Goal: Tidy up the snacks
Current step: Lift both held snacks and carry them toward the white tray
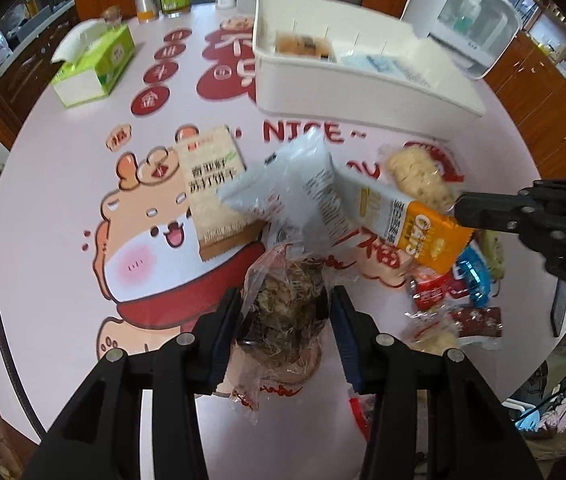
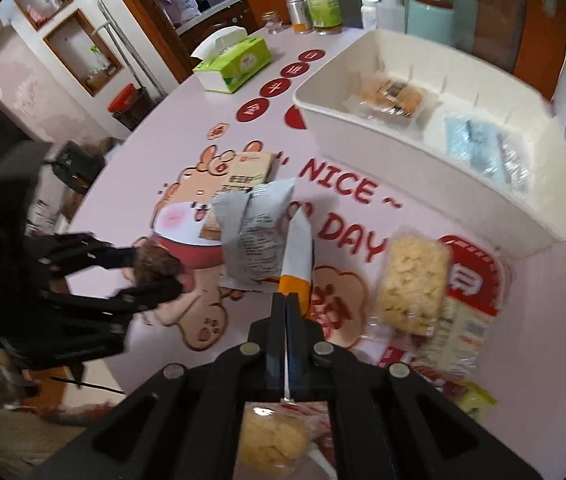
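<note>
Pinched edge-on in the right gripper (image 2: pixel 285 300), a white-and-orange cracker packet (image 2: pixel 298 248) hangs lifted for binning; left gripper (image 1: pixel 285 312) straddles a clear-wrapped brown pastry (image 1: pixel 283 320), jaws spread.

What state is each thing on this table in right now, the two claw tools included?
Left gripper: jaws around the clear bag of brown snack, grip unclear.
Right gripper: shut on the orange-and-white packet, lifted edge-up.
White bin: lidless, packets inside.
Tissue box: open, tissue sticking out.
Silver pouch: lying on the table.
Yellow crisp pack: sealed, flat.
</note>
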The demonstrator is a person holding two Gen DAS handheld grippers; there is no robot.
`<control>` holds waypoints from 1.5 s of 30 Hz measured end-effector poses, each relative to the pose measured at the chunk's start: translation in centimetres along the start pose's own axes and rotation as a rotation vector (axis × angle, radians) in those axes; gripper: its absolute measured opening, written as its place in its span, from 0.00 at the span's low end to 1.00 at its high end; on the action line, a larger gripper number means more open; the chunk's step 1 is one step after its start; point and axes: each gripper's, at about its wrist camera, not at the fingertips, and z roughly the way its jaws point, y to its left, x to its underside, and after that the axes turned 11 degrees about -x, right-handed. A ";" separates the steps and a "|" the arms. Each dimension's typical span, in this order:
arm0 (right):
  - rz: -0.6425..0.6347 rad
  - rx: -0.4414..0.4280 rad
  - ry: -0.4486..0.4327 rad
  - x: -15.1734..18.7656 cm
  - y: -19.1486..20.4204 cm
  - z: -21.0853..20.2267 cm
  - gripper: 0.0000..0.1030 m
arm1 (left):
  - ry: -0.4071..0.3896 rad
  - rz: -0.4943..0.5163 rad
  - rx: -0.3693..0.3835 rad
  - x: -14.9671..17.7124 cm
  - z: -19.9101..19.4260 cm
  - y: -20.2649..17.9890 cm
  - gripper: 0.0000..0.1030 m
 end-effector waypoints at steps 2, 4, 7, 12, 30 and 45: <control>0.006 0.011 0.013 0.1 -0.3 0.5 0.00 | -0.011 -0.006 0.001 0.0 -0.6 -0.1 0.42; 0.017 0.022 0.036 0.4 -0.7 1.5 0.00 | -0.007 -0.013 0.006 0.0 -0.7 -0.1 0.42; 0.048 0.009 0.086 1.0 -1.7 3.2 0.00 | 0.004 -0.013 0.009 0.4 -0.5 -0.5 0.42; 0.111 0.007 0.128 2.0 -3.4 4.8 0.01 | 0.030 -0.016 0.011 1.4 0.0 -0.8 0.43; 0.148 0.000 0.127 0.2 -4.5 9.7 0.44 | 0.062 -0.042 0.010 1.3 0.9 -0.5 0.43; 0.149 0.008 0.039 1.1 -3.8 5.1 0.37 | 0.001 -0.027 0.022 -0.8 -1.4 -0.4 0.43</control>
